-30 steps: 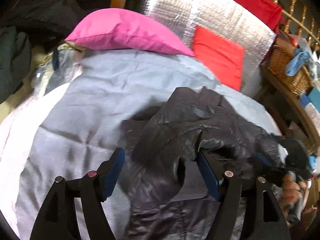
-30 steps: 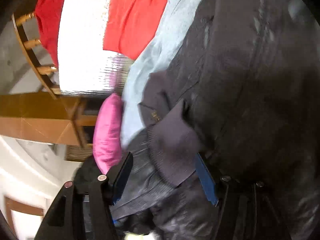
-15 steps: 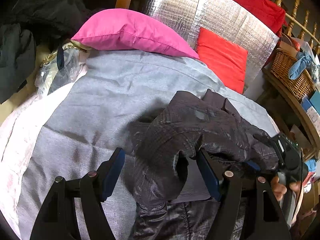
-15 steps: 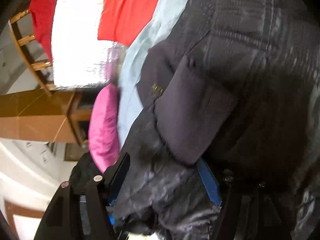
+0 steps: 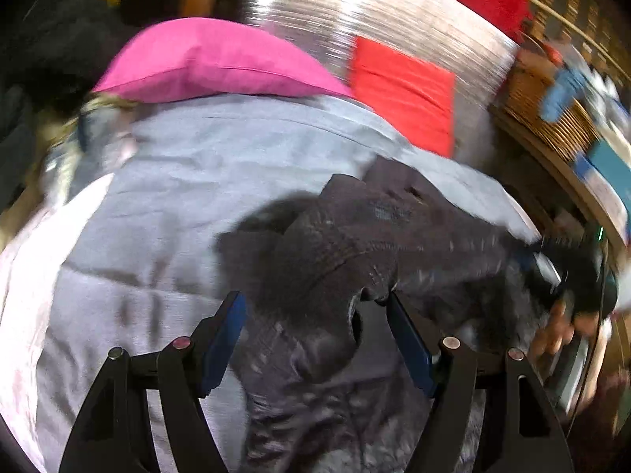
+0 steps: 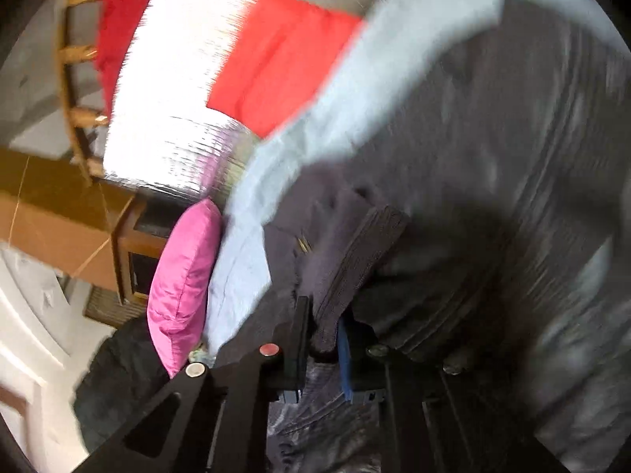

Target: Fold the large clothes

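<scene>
Dark quilted jacket (image 5: 374, 244) lies crumpled on pale grey bedspread (image 5: 177, 181).

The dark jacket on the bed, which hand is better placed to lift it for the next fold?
Probably the right. The right gripper has just closed on the ribbed edge of the dark jacket. The left gripper stands open around the fabric, gripping nothing.

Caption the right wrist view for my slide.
Right gripper shut on dark quilted jacket's ribbed cuff over pale blue bedsheet.
</scene>
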The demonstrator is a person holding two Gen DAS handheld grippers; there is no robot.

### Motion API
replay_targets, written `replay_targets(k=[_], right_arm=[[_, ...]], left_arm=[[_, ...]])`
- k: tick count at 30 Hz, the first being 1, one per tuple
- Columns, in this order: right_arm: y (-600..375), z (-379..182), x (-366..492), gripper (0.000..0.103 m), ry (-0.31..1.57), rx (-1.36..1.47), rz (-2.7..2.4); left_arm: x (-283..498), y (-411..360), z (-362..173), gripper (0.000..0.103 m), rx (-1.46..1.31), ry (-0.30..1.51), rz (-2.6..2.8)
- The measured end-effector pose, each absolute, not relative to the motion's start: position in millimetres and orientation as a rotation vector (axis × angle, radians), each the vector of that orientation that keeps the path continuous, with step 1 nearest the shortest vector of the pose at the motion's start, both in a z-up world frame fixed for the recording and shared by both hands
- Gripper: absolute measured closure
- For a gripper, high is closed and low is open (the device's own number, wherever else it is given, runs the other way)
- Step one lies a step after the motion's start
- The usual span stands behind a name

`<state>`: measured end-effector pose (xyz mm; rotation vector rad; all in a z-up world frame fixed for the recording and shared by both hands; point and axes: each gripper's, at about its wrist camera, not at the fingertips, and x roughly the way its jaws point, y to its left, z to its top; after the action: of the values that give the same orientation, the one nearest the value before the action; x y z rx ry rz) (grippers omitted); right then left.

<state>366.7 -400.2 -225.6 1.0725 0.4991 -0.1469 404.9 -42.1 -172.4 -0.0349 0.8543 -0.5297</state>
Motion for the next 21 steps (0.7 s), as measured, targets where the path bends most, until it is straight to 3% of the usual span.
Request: replay_targets(k=[3, 7, 13, 16, 19, 21], right_arm=[[-418, -180, 333, 0.089, 0.411, 0.913, -0.198], [-451, -153, 285, 0.089, 0.411, 0.777, -0.241], [-485, -214, 283, 0.087, 0.643, 0.874, -0.208], [-503, -244, 269, 0.078, 0.621, 1.022, -0.177], [-515, -238, 261, 0.073, 0.595, 1.054, -0.177], [-520, -226, 251, 0.05, 0.542, 1.038, -0.205]], left_arm=[[397, -61, -179, 0.02, 0.014, 0.917, -0.677], [382, -85, -192, 0.02, 0.104, 0.998, -0.812], [371, -91, -191, 0.02, 0.179, 0.996, -0.823], [377, -77, -181, 0.02, 0.114, 0.961, -0.808], [397, -52, -177, 0.018, -0.005, 0.953, -0.753], [410, -40, -178, 0.016, -0.079, 0.951, -0.645]])
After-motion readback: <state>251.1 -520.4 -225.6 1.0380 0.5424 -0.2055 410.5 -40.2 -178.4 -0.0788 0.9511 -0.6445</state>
